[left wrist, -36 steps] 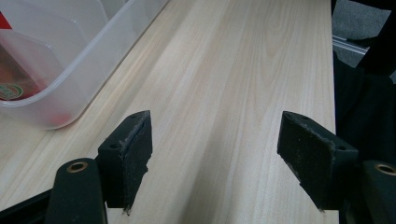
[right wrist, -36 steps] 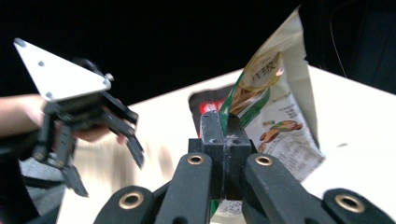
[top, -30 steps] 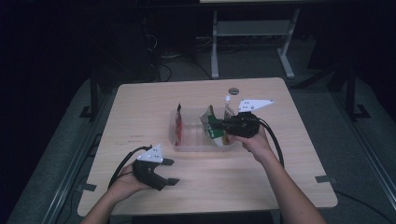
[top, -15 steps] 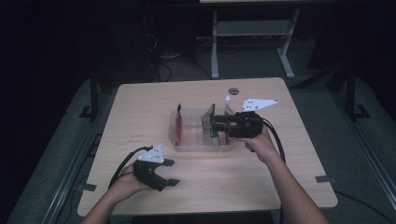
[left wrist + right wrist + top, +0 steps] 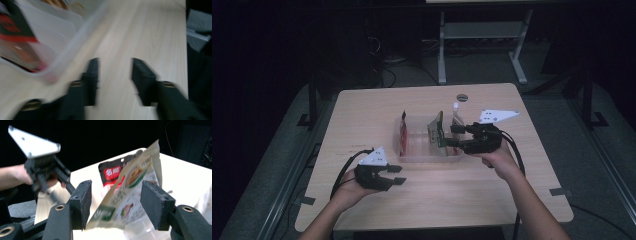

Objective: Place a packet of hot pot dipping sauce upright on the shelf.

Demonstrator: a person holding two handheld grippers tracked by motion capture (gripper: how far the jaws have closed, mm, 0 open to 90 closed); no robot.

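Right gripper [image 5: 451, 136]: you hold it at the right end of the clear plastic bin [image 5: 414, 156], which sits near the middle of the table [image 5: 362, 107]. Its jaws have just been opening. In the right gripper view [image 5: 115, 205] they stand apart with the green-and-cream snack pouch [image 5: 127, 195] between them, and neither pad presses on it. Claw state: released.

Green-and-cream snack pouch [image 5: 438, 131]: it stands upright on edge inside the bin, toward the bin's right end, tilted a little. Its top edge rises above the bin's rim.

Red snack pouch [image 5: 403, 133]: it stands upright at the bin's left end, well apart from the green-and-cream one. In the right gripper view it shows behind that pouch [image 5: 112, 176], red and black with white characters.

Left gripper [image 5: 398, 174]: you hold it low over the table near the front-left corner, jaws pointing toward the bin. Its jaws have just been closing. In the left gripper view [image 5: 115, 72] they are blurred, a plain gap of bare wood lies between them, and nothing is gripped. Claw state: released. The bin's corner with the red pouch lies to the upper left of that view.

Small round dark object [image 5: 462, 97]: it lies near the table's far edge, behind the bin.
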